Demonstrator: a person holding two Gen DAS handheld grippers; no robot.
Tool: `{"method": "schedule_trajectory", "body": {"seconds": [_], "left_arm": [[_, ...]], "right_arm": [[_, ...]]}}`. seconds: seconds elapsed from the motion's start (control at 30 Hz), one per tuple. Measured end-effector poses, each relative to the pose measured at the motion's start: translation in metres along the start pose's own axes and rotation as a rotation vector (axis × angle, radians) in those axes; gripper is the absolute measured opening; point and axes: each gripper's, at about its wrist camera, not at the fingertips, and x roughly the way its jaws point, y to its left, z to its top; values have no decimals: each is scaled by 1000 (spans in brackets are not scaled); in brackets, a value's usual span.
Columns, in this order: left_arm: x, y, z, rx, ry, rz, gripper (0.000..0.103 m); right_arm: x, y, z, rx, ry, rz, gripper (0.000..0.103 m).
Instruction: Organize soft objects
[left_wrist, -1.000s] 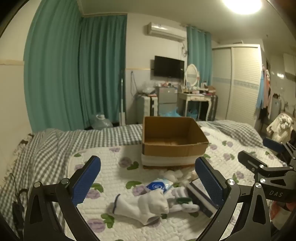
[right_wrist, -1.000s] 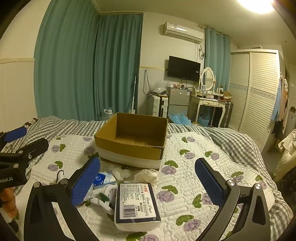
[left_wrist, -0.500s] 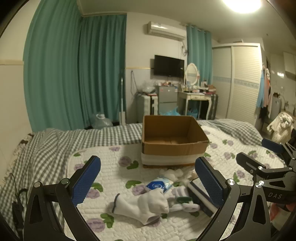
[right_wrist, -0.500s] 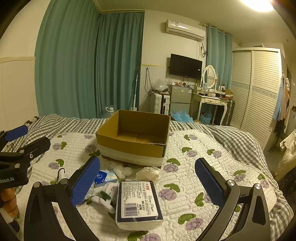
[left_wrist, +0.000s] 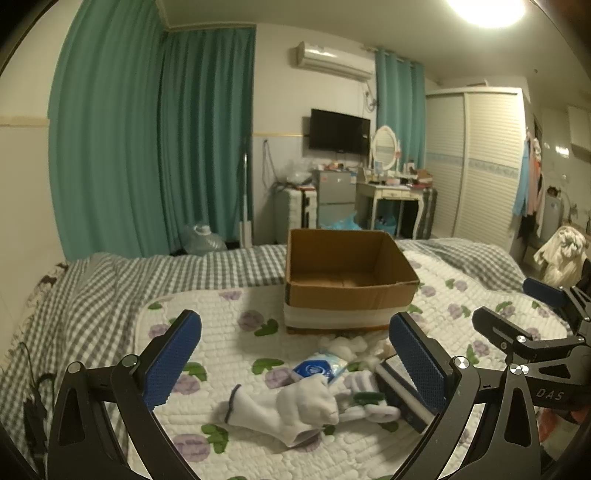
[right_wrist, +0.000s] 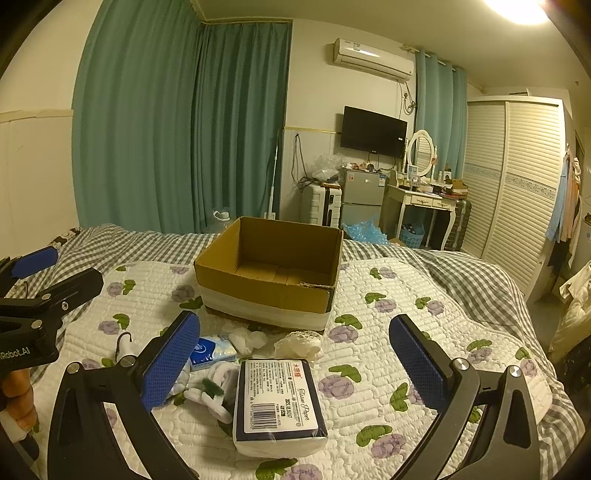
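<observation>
An empty cardboard box (left_wrist: 347, 280) (right_wrist: 269, 273) stands on the quilted bed. In front of it lie soft things: a white sock (left_wrist: 288, 410), a small blue tissue pack (left_wrist: 319, 369) (right_wrist: 212, 349), white cotton wads (left_wrist: 345, 345) (right_wrist: 247, 338), a lace bundle (right_wrist: 299, 343), white items with green marks (right_wrist: 216, 391) and a large tissue-paper pack (right_wrist: 279, 402) (left_wrist: 399, 395). My left gripper (left_wrist: 295, 363) is open above the sock. My right gripper (right_wrist: 295, 365) is open above the tissue-paper pack. Each gripper shows in the other's view, the right gripper (left_wrist: 535, 325) and the left gripper (right_wrist: 40, 291).
The bed has a floral quilt (right_wrist: 388, 325) over a grey checked cover (left_wrist: 92, 295). Beyond the bed stand teal curtains (left_wrist: 155, 147), a small fridge (right_wrist: 360, 199), a dressing table (right_wrist: 424, 203) and a white wardrobe (right_wrist: 517, 177).
Both grippers have drifted slightly, so the box and the objects sit a little lower and nearer in view. Nothing was grasped or moved.
</observation>
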Motion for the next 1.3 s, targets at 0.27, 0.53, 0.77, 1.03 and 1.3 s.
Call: {"method": "schedule_trajectory", "body": {"seconds": [0.27,0.53,0.77,1.03,1.3], "left_arm": [[0,0,0,-1,0,0,103],[1,1,-1,-1,2,0,103],[1,1,-3,-2,3,0,103],[1,2,-4,-3,5,0,103],[1,1,-9,-2,7,6,103]], "right_arm": [[0,1,0,-2,6,5,103],[2,1,-2,-5,13,6,103],[4,2,-3,-6,17,7,103],[5,2,-3,-6,17,9,103],[4,3,-4,-7,15,9,103]]}}
